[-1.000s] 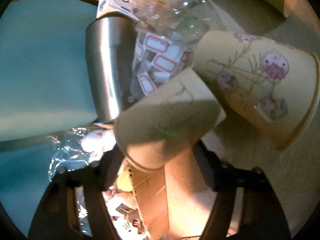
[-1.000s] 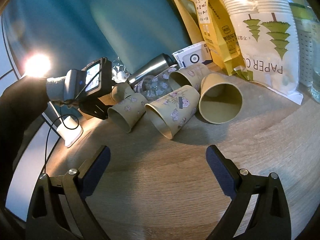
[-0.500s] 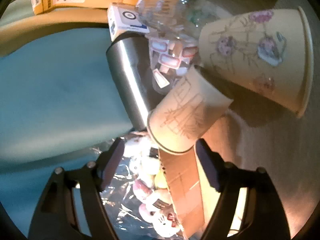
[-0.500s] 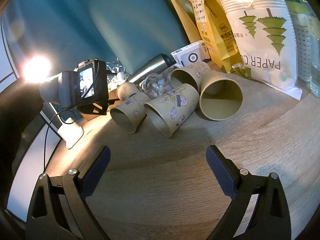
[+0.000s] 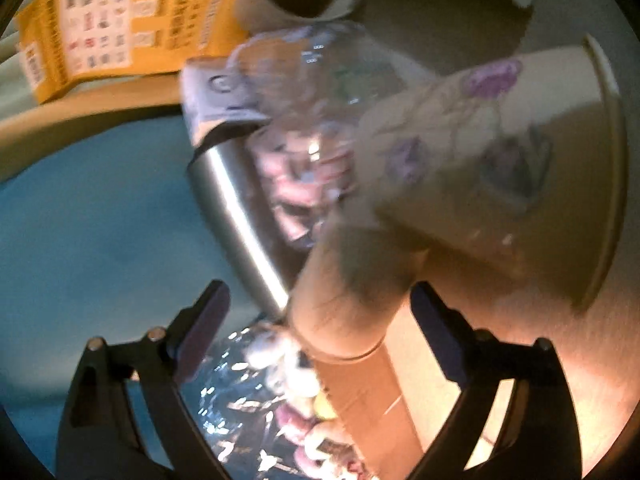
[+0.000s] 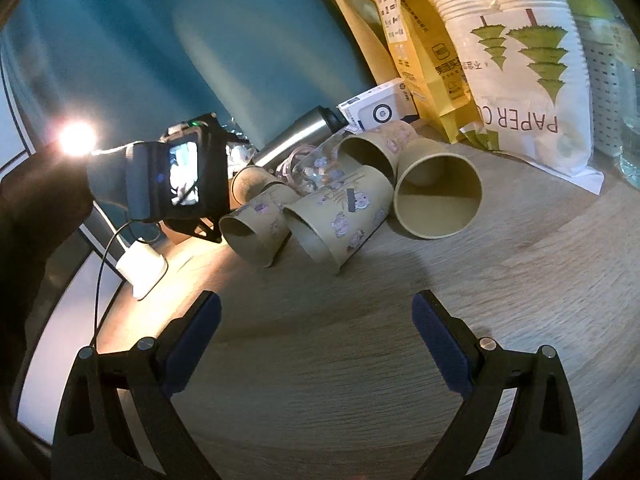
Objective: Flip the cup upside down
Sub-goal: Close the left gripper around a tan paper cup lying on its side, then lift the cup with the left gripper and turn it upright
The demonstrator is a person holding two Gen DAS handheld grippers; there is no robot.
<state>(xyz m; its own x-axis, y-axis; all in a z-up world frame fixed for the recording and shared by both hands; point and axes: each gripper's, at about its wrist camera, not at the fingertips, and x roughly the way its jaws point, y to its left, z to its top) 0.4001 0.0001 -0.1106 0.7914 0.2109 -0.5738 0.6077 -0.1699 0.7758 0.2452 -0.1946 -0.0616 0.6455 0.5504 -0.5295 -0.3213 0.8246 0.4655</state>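
Observation:
Several tan paper cups lie on their sides on the wooden table [image 6: 360,380]. In the left wrist view a small cup [image 5: 352,292] lies just ahead of my open left gripper [image 5: 316,320], between the fingers' line, untouched as far as I can tell. A bigger printed cup [image 5: 500,184] lies to its right. In the right wrist view the left gripper's body [image 6: 176,180] hovers beside the small cups [image 6: 256,232]. My right gripper [image 6: 316,324] is open and empty over bare table, short of a printed cup [image 6: 340,220] and a plain cup [image 6: 438,196].
A steel flask [image 6: 296,136], a clear plastic cup [image 6: 316,164], a white box [image 6: 378,106], a yellow bag [image 6: 416,48] and a pack of paper cups [image 6: 516,64] crowd the back. A white charger [image 6: 142,268] sits at the left edge. A foil snack bag [image 5: 256,404] lies under the left gripper.
The left gripper has drawn back and turned, so the small cup sits lower and nearer its fingers; the view is blurred by motion. The right gripper has barely moved.

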